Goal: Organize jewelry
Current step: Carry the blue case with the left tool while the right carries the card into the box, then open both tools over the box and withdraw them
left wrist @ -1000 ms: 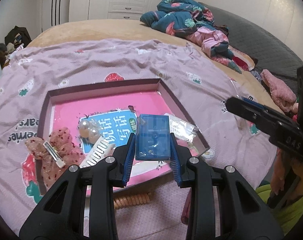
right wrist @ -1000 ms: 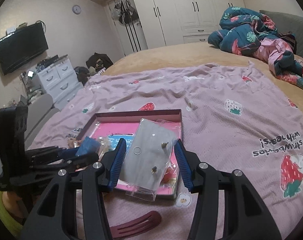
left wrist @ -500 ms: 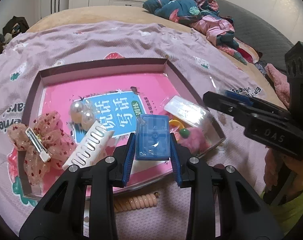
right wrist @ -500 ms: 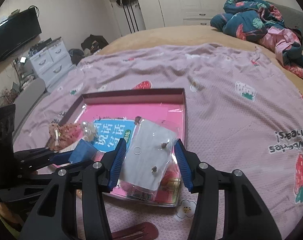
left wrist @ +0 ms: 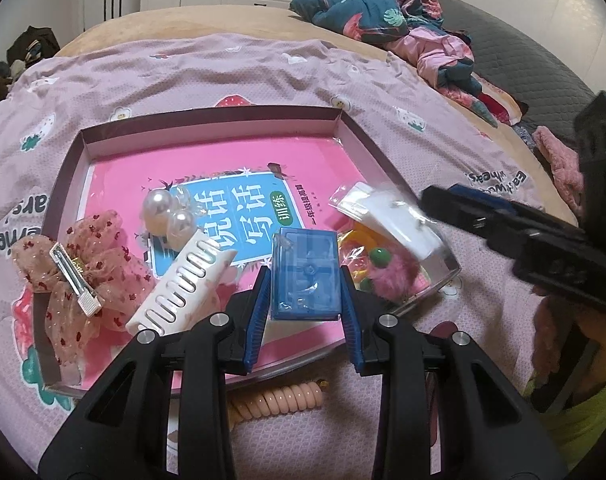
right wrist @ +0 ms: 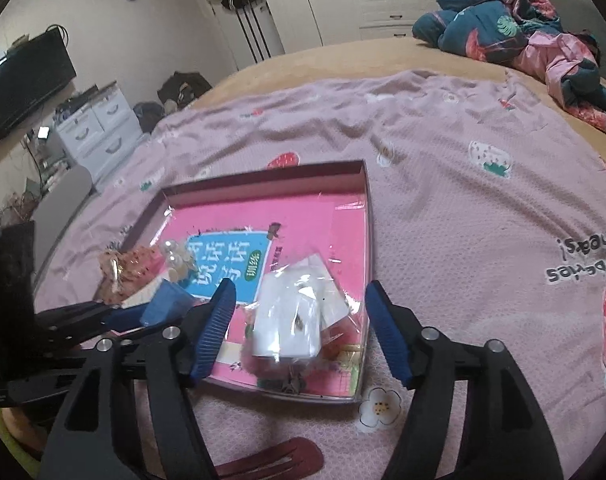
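A shallow pink-lined box [left wrist: 207, 114] [right wrist: 365, 200] lies on the bed. My left gripper [left wrist: 305, 276] is shut on a small blue plastic case [left wrist: 306, 274] and holds it over the box's near edge; the case also shows in the right wrist view [right wrist: 165, 304]. My right gripper [right wrist: 299, 324] is open, jaws wide apart. A clear bag with a white earring card [right wrist: 293, 328] [left wrist: 391, 220] lies free between them in the box's near right corner, on a pink furry item [left wrist: 395, 276].
In the box lie a pearl clip [left wrist: 169, 212], a white comb clip [left wrist: 183, 276] and a red-dotted gauze bow clip [left wrist: 83, 264]. A peach coil hair tie [left wrist: 279, 400] and a dark red hair clip [right wrist: 271, 460] lie on the blanket before the box.
My right gripper has opened and let the earring-card bag drop into the box's corner. Both grippers came lower and closer over the box. The left still holds the blue case.
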